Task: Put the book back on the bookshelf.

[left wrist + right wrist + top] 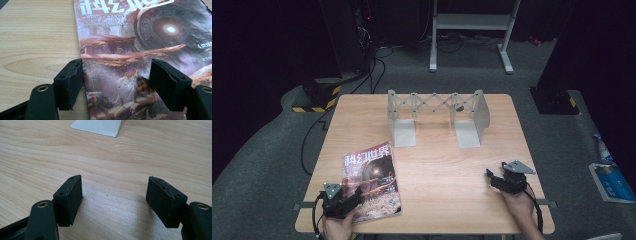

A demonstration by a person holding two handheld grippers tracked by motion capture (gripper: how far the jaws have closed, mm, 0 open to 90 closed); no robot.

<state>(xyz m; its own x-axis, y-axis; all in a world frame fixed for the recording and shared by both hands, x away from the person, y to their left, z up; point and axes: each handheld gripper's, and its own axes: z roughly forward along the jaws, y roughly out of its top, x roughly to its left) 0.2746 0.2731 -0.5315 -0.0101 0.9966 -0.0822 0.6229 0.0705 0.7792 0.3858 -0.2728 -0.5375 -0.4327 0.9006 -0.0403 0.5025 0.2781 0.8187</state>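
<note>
A magazine (372,180) with a reddish science-fiction cover lies flat at the table's front left. My left gripper (349,197) stands open over its near left corner. In the left gripper view the magazine (140,50) lies under the open left gripper (116,82), whose left jaw sits right at the cover's left edge. My right gripper (492,177) is open low over bare wood at the front right. In the right gripper view the right gripper (115,200) has nothing between its jaws.
A grey expandable metal book rack (437,117) stands at the back middle of the wooden table (437,170); one of its base plates (98,126) shows ahead of the right gripper. Beyond the table are cables, a white frame and a dark floor.
</note>
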